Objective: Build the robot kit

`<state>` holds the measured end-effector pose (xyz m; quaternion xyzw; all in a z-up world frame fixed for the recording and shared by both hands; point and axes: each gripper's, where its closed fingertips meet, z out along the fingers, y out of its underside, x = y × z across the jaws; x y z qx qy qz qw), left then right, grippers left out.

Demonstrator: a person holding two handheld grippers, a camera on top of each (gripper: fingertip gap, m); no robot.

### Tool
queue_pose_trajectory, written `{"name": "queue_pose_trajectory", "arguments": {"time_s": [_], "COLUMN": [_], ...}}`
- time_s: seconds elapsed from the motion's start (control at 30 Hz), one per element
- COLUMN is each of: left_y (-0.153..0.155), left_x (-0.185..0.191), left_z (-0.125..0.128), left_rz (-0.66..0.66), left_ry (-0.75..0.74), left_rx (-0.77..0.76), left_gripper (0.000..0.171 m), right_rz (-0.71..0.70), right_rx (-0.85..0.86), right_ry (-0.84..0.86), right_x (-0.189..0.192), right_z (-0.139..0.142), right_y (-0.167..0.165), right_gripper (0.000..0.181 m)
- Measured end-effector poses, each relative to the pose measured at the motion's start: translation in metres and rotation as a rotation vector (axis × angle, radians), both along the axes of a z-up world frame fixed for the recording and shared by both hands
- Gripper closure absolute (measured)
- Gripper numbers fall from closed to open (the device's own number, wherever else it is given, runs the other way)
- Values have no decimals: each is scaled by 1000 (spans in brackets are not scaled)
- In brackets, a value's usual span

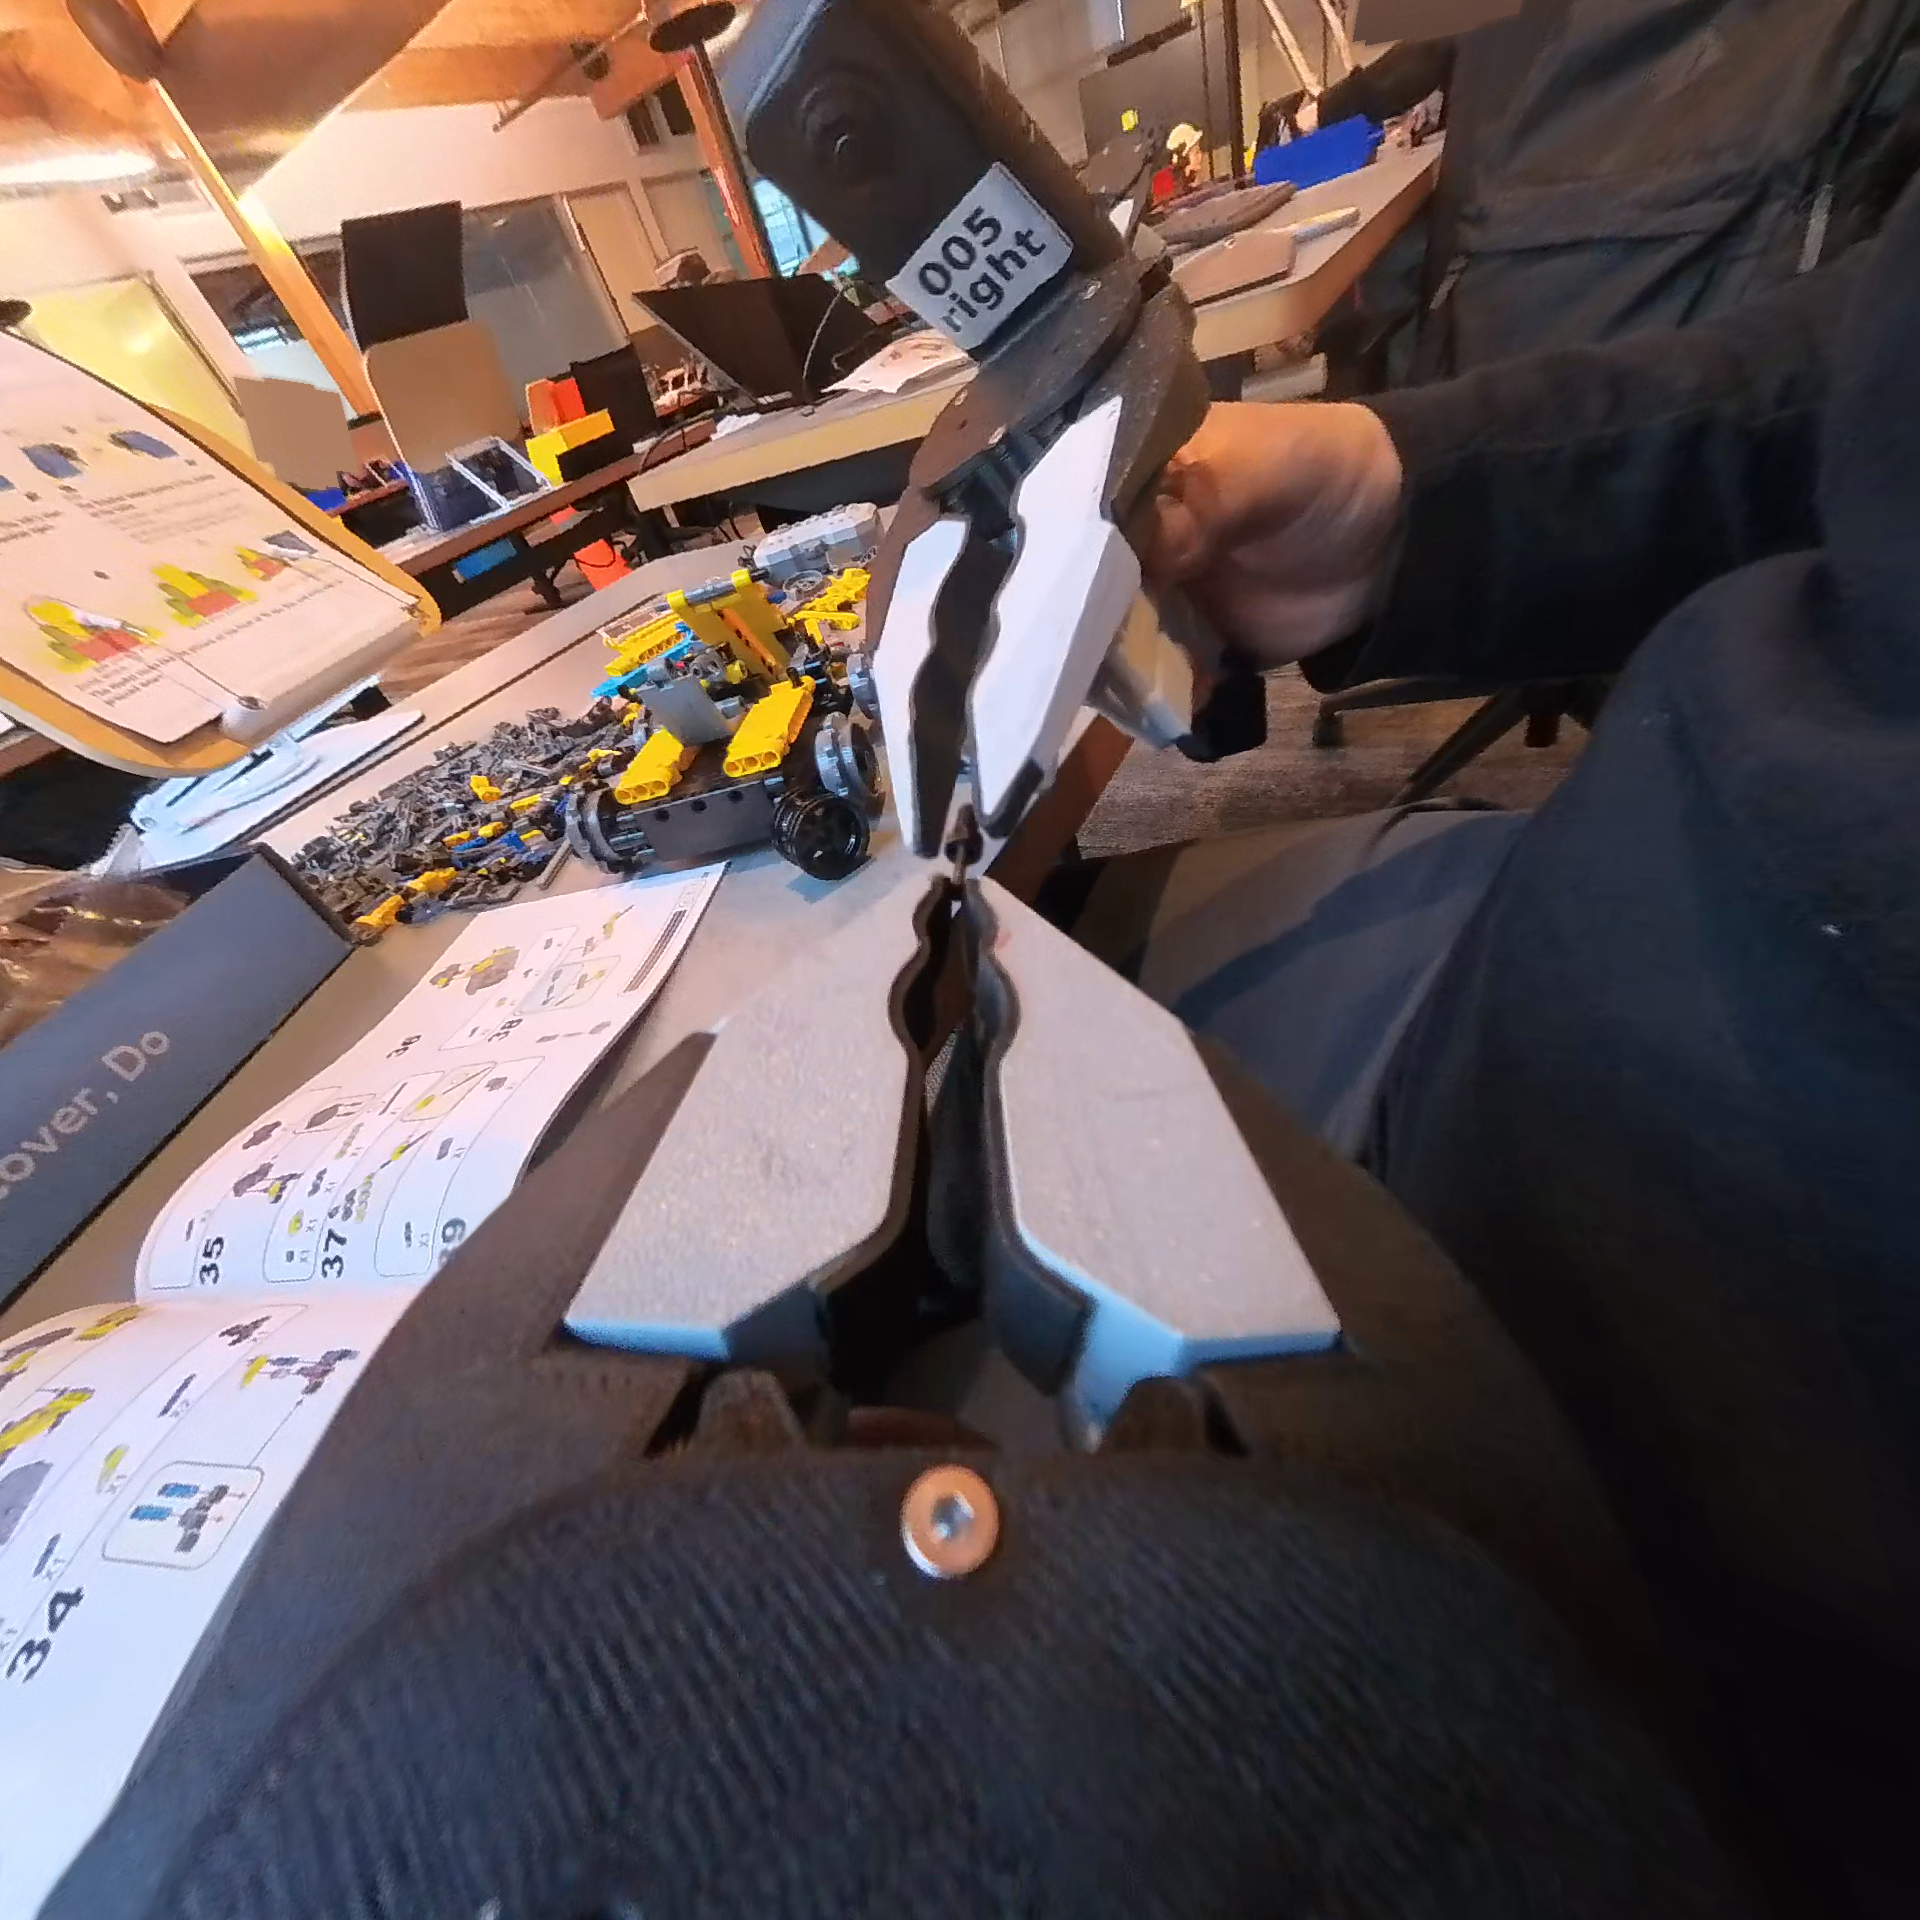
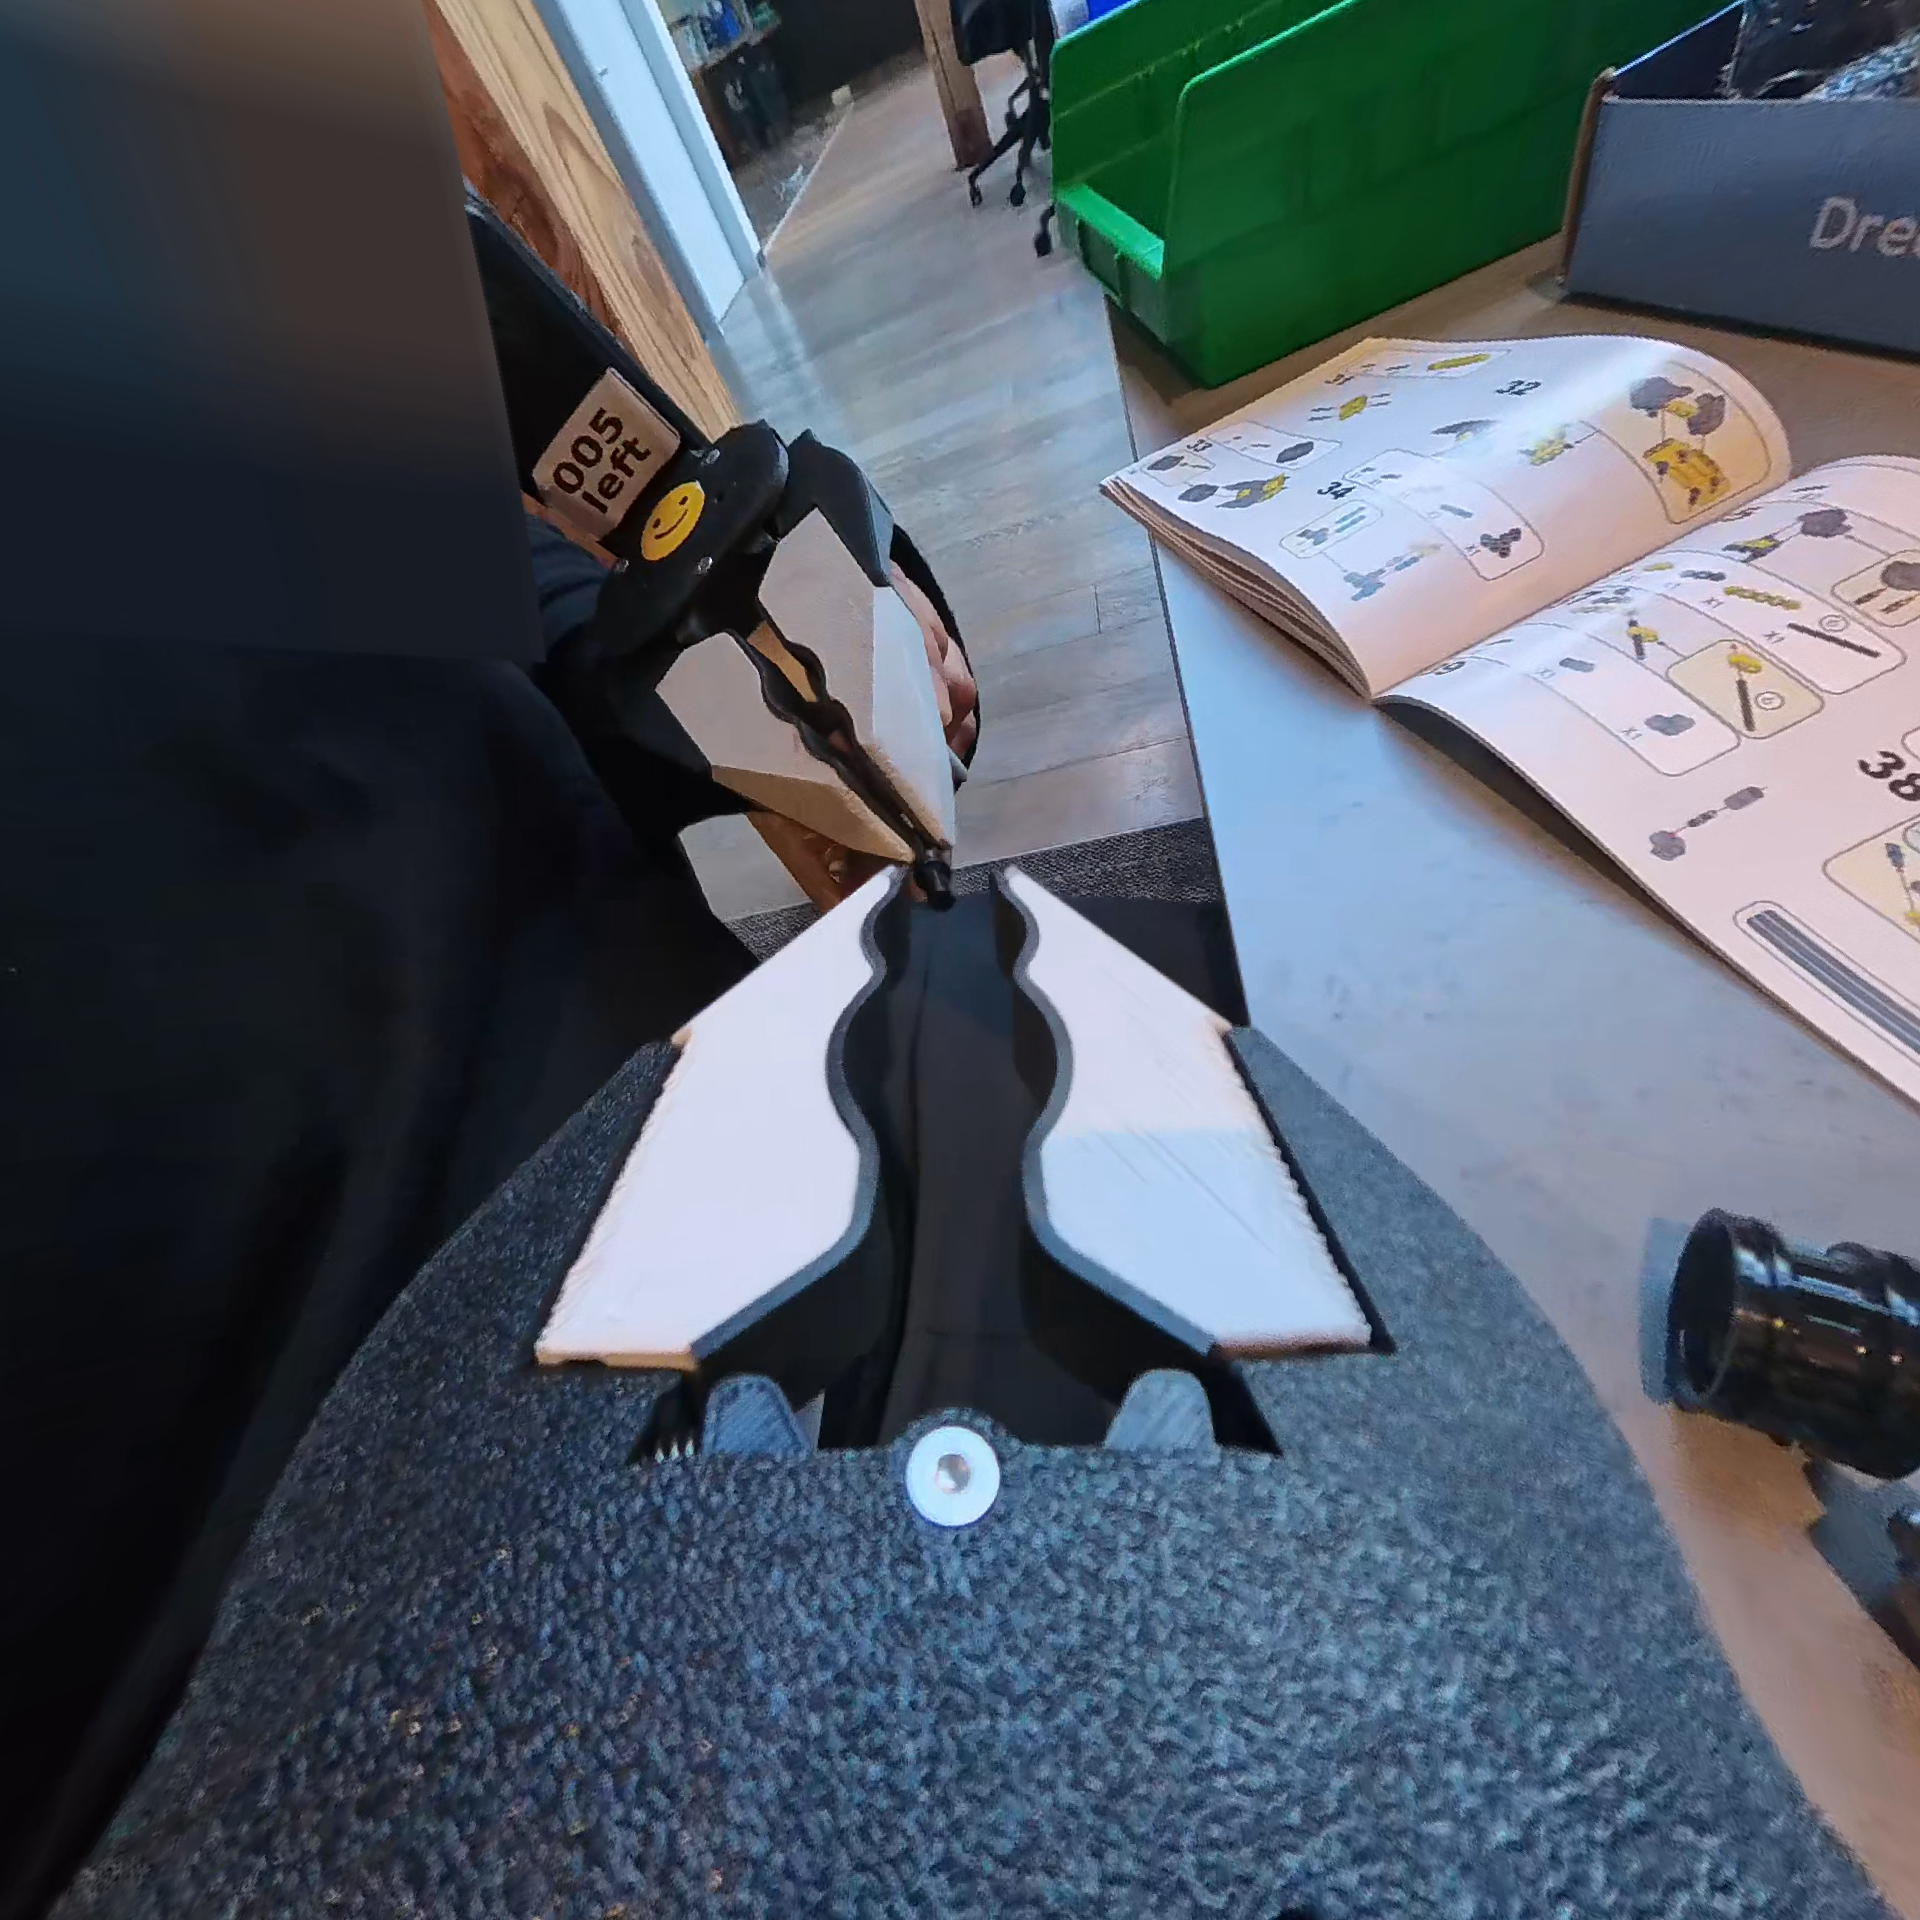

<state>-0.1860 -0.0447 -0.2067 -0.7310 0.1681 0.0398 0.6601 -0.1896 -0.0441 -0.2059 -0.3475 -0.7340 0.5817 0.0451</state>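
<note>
The left tongs (image 1: 954, 891) are pressed together on a small black peg (image 2: 935, 883), whose end pokes out past their tips. In the right wrist view the same left tongs (image 2: 928, 854) come in from the upper left, tips shut around the peg, a yellow round sticker (image 2: 672, 518) on the body. The right tongs (image 2: 945, 878) stand slightly apart, and the peg's free end sits right in the gap at their tips; I cannot tell whether the fingers touch it. In the left wrist view the right tongs (image 1: 951, 836) point down from above, tip to tip with the left pair, gripped by a hand (image 1: 1273, 530) in a dark sleeve. All this happens off the edge of the desk (image 2: 1455, 1039), above the person's lap. On the desk lie an open instruction booklet (image 1: 436, 1091), a yellow and black toy vehicle (image 1: 727, 727), a heap of small loose parts (image 1: 468, 810), a green bin (image 2: 1299, 187) and a dark grey box (image 2: 1756, 208).
</note>
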Motion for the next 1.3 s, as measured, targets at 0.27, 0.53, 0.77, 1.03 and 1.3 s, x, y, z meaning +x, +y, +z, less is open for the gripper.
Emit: {"name": "queue_pose_trajectory", "arguments": {"time_s": [0.27, 0.53, 0.77, 1.03, 1.3], "left_y": [3, 5, 6, 6, 6], "left_x": [-17, -22, -8, -9, -5], "left_z": [-3, -7, -11, -16, -19], "left_rz": [58, 63, 5, 6, -12], "left_ry": [-80, -149, -119, -134, -136], "left_rx": [-18, -39, -65, -94, -109], "left_gripper": [171, 171, 171, 171, 171], "right_rz": [-32, -51, -30, -37, 16], "right_rx": [-4, 4, 57, 181, 434], "right_ry": [7, 11, 37, 75, 147], "right_x": [-8, -11, -9, -7, -2], "right_z": [0, -2, -6, -13, -28], "right_y": [13, 17, 8, 12, 8], "right_gripper": [166, 164, 167, 167, 167]}}
